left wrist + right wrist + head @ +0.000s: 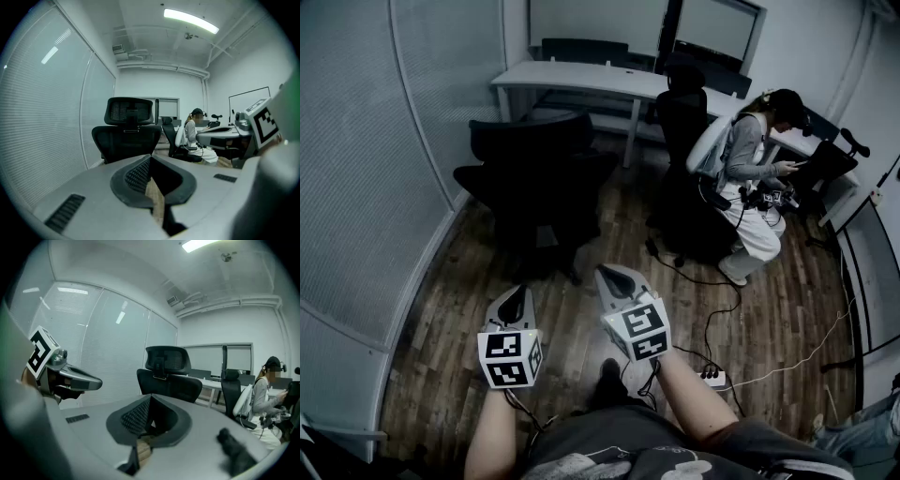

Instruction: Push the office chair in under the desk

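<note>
A black mesh office chair with a headrest stands on the wood floor, its back turned to me, well out from the white desk behind it. My left gripper and right gripper are held side by side in front of me, short of the chair and apart from it. Both are shut with nothing between the jaws. The left gripper view shows the chair straight ahead beyond the closed left gripper. It also stands ahead in the right gripper view, past the closed right gripper.
A person sits on a second black chair at the desk's right part. Cables and a power strip lie on the floor to my right. A curved glass wall with blinds runs along the left.
</note>
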